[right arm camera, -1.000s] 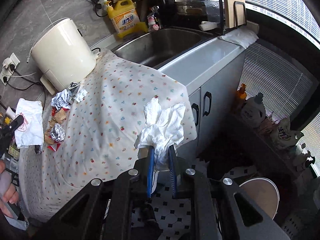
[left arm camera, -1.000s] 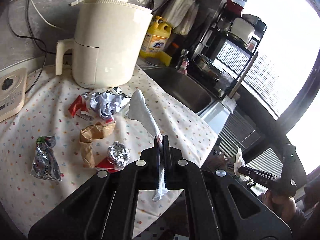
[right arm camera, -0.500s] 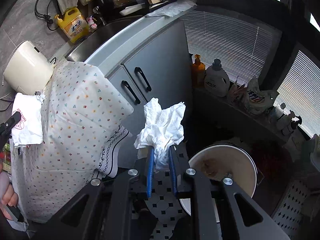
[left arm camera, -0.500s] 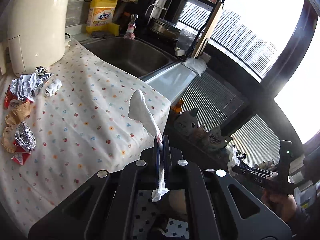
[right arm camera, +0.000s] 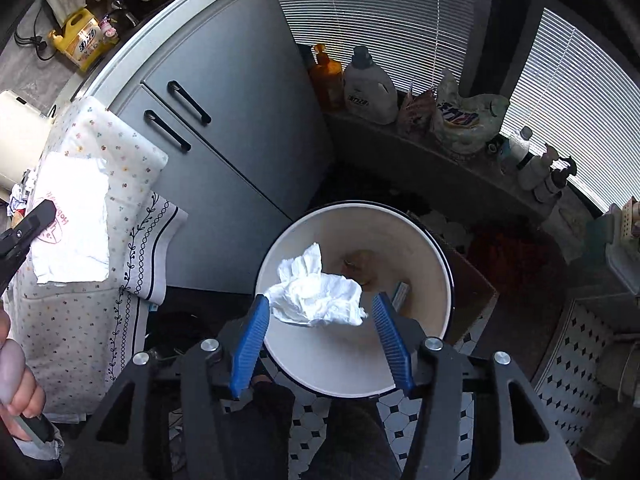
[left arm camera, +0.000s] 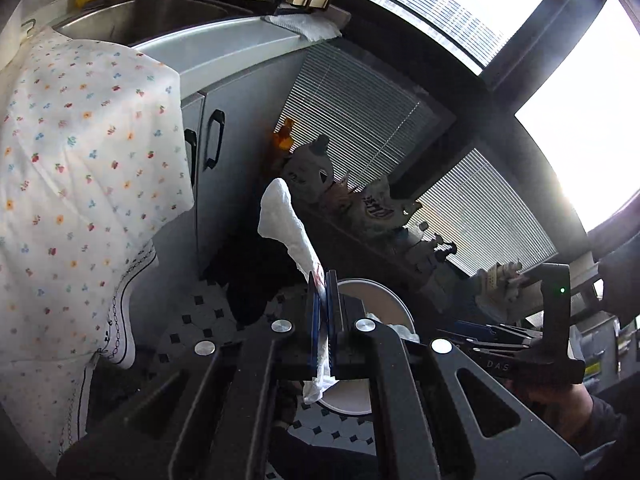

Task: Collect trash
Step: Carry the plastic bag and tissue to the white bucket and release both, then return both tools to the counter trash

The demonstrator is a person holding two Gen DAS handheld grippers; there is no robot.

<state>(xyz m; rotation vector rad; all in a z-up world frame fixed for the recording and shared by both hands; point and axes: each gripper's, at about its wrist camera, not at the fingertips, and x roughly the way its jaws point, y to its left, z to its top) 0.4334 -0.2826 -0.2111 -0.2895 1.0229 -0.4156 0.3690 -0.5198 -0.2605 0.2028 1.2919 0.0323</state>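
Note:
Blue-padded, my right gripper (right arm camera: 320,314) hangs over a white round bin (right arm camera: 420,240) on the floor, its jaws opening. A crumpled white tissue (right arm camera: 316,296) lies loose between the pads above the bin's mouth, and neither pad presses on it. My left gripper (left arm camera: 323,280) is shut on a long white paper napkin (left arm camera: 286,220) with red print, which sticks up past the fingertips. Behind that gripper the bin (left arm camera: 360,286) shows only in part. In the right wrist view the same napkin (right arm camera: 72,224) appears at the left edge, in front of the tablecloth.
A flowered tablecloth (left arm camera: 80,152) hangs over the counter's edge on the left. Beside the bin stands a grey cabinet (right arm camera: 248,128) with black handles. Detergent bottles (right arm camera: 368,88) and bags line a low ledge under the blinds. The floor (right arm camera: 580,344) is black-and-white tile.
Both grippers swung away from the table and down toward the bin on the floor. The right jaws opened and let go of the tissue. The left stays shut on the napkin.

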